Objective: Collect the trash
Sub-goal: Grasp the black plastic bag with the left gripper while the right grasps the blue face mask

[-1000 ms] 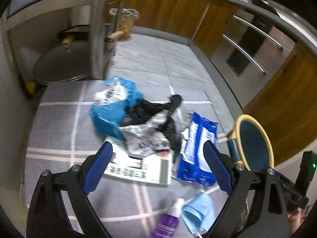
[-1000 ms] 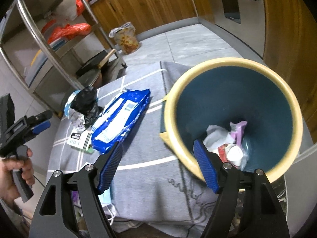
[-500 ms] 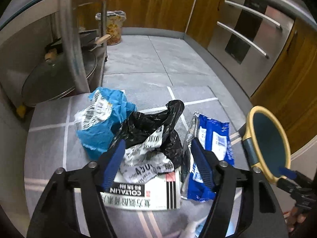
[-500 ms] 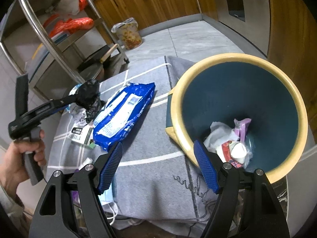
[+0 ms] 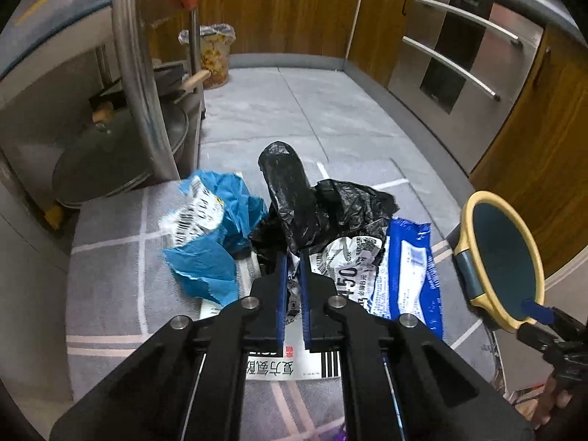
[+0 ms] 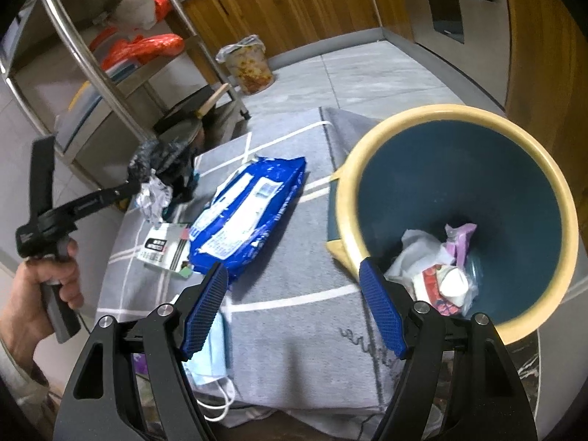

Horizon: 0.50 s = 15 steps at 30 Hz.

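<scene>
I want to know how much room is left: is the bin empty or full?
Neither: nearly empty. The bin holds only a few wrappers at its bottom.

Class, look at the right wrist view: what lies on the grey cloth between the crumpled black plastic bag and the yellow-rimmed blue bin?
The blue plastic wipes packet lies between the black bag and the bin, flat on the grey cloth.
</scene>
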Motion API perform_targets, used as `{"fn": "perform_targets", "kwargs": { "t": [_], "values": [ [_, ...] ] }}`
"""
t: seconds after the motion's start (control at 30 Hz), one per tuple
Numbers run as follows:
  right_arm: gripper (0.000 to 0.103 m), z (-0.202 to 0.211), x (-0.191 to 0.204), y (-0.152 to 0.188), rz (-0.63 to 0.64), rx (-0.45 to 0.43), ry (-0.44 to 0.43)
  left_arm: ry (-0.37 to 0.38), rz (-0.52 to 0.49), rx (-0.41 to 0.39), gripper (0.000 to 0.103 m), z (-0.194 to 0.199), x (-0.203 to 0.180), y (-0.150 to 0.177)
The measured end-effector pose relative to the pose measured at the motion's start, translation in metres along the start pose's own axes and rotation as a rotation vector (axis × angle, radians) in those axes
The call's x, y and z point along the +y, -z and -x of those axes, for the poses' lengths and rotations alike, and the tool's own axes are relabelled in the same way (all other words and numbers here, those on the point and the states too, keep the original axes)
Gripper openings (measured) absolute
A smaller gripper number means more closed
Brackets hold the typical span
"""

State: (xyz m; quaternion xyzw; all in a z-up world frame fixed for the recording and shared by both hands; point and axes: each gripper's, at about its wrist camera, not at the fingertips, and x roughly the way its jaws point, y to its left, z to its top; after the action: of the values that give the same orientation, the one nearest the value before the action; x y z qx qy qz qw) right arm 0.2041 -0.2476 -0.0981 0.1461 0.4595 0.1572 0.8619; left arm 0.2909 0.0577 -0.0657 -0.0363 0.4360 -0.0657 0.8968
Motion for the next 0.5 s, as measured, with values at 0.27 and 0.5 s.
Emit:
{"fn": "perform_targets", "kwargs": {
  "t": [0.27, 0.5],
  "values": [
    [0.075, -0.016, 0.005, -0.001, -0.083, 0.04, -0.076, 0.04, 0.036, -0.069, 0.006, 0.056, 0.012, -0.003],
    [0.075, -0.032, 0.039, 0.01, -0.007, 0.133, -0.119, 0.079, 0.083, -0.117, 0.006, 0.103, 0.028, -0.004]
  ]
}}
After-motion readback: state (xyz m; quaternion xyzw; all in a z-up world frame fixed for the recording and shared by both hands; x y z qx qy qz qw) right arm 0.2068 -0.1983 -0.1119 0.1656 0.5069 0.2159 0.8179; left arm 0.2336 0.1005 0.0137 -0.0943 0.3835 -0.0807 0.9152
